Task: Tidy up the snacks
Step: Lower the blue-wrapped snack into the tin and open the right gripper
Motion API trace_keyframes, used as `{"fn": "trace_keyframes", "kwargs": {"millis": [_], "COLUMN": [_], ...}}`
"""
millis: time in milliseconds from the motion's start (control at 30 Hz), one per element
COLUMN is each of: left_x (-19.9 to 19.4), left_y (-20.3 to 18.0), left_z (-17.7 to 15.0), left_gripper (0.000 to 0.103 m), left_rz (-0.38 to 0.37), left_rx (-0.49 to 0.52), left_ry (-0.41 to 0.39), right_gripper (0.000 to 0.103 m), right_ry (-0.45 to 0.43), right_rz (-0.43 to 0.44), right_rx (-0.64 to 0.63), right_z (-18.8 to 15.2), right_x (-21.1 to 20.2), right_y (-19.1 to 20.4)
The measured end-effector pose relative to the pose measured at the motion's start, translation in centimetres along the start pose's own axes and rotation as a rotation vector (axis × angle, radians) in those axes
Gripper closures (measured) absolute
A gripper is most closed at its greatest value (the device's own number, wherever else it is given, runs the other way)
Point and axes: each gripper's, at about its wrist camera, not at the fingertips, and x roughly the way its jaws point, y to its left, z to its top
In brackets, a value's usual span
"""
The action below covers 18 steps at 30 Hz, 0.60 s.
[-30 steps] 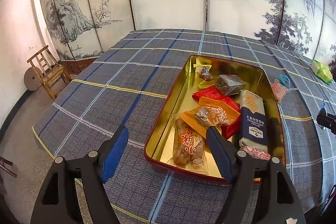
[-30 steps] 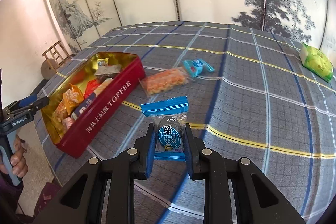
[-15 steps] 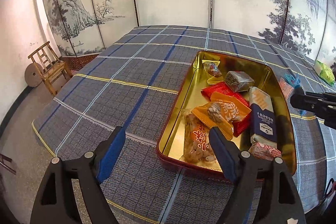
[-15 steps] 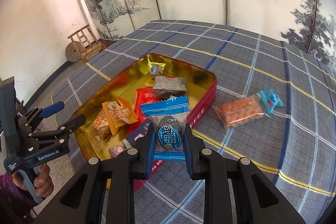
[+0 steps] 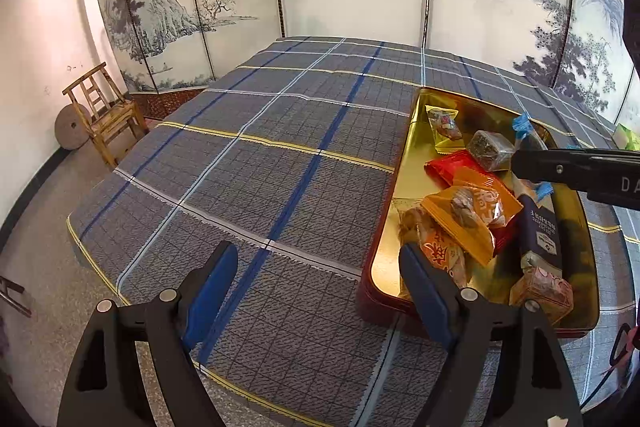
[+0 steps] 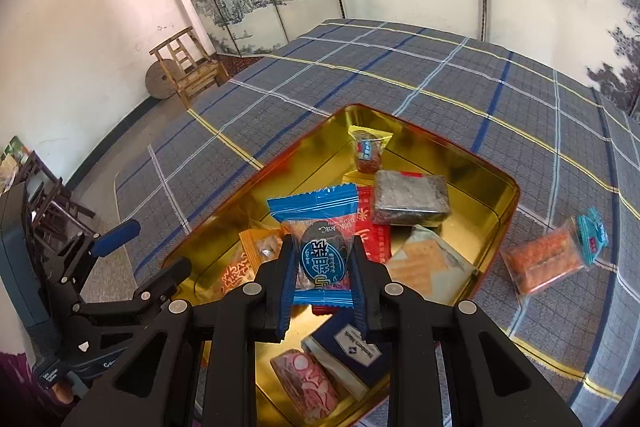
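R tongs (image 6: pixel 325 267) clamp blue candy (image 6: pixel 320 255) over gold tin (image 6: pixel 496 183) w/ assorted snacks; L tongs (image 5: pixel 320 287) apart.

Your tin (image 6: pixel 496 183) sits on the table (image 5: pixel 280 155), with snacks lying inside it. Your right gripper (image 6: pixel 324 267) hangs above the tin's middle, a candy (image 6: pixel 320 255) between its fingers. Right of the tin, a packet (image 6: pixel 548 263) lies on the cloth. Your left gripper (image 5: pixel 316 287) hovers at the tin's near left corner, its right finger (image 5: pixel 424 291) over the rim. Beyond the table's left edge, a chair (image 5: pixel 104 111) stands by the wall.
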Motion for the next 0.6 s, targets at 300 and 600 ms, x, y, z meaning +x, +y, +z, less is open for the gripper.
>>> {"fn": "trace_keyframes", "kwargs": {"millis": [300,600], "left_x": [0.1,0.6], "left_y": [0.5,1.2], "left_z": [0.3,0.6], "left_gripper": [0.023,0.014], "left_rz": [0.008,-0.002], "left_rx": [0.01,0.009], "left_ry": [0.001,0.003], "right_gripper": [0.077,0.077], "right_ry": [0.046,0.084], "right_rz": [0.036,0.054], "right_rx": [0.076,0.172], "right_z": [3.0,4.7], "right_x": [3.8,7.1], "right_y": [-0.3,-1.3]}}
